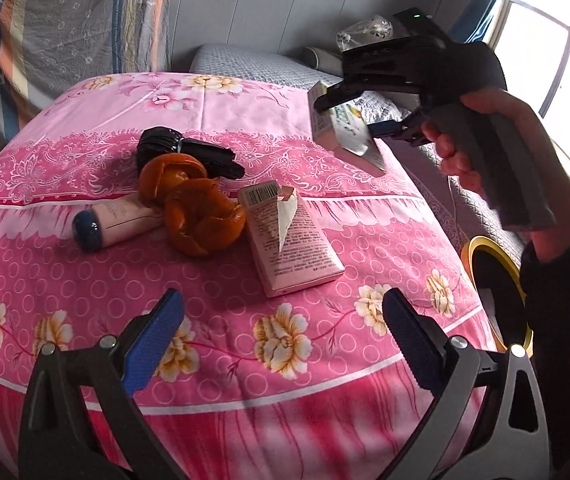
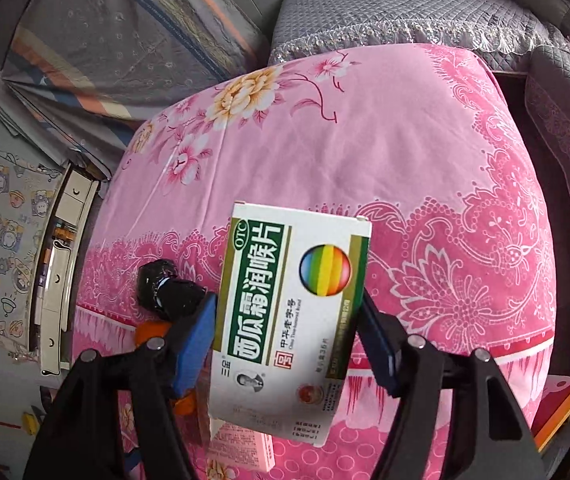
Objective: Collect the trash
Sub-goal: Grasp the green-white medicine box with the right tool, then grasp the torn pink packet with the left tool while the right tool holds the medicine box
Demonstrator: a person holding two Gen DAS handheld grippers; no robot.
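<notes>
Two grippers work over a table draped in a pink floral cloth [image 1: 245, 380]. The right gripper [image 2: 289, 344] has its jaws closed across the width of a white-and-green lozenge box [image 2: 289, 320], held in the air above the table's far right corner; in the left wrist view the same box [image 1: 331, 120] hangs clear of the cloth. The left gripper [image 1: 283, 340] hovers over the near edge with its jaws wide and nothing between them.

Other trash lies near the middle of the table: orange peel [image 1: 197, 208] resting against a pink tube with a dark cap [image 1: 113, 220], a crumpled black bag [image 1: 181, 152] just behind the peel, and an opened pink carton [image 1: 293, 240] just to the right of the peel. A yellow-rimmed bin [image 1: 497, 292] stands off the table's right edge.

The box is empty-looking card pinched on its long edges, so too hard a squeeze could buckle it and let it slip out on the way to the bin, and a hurried swing might clip the bin's rim. The peel is soft and curled and may tear or drop pieces when picked up. The loose cloth could bunch under the left gripper's pads [image 1: 157, 340] and drag neighbouring items towards the edge.
</notes>
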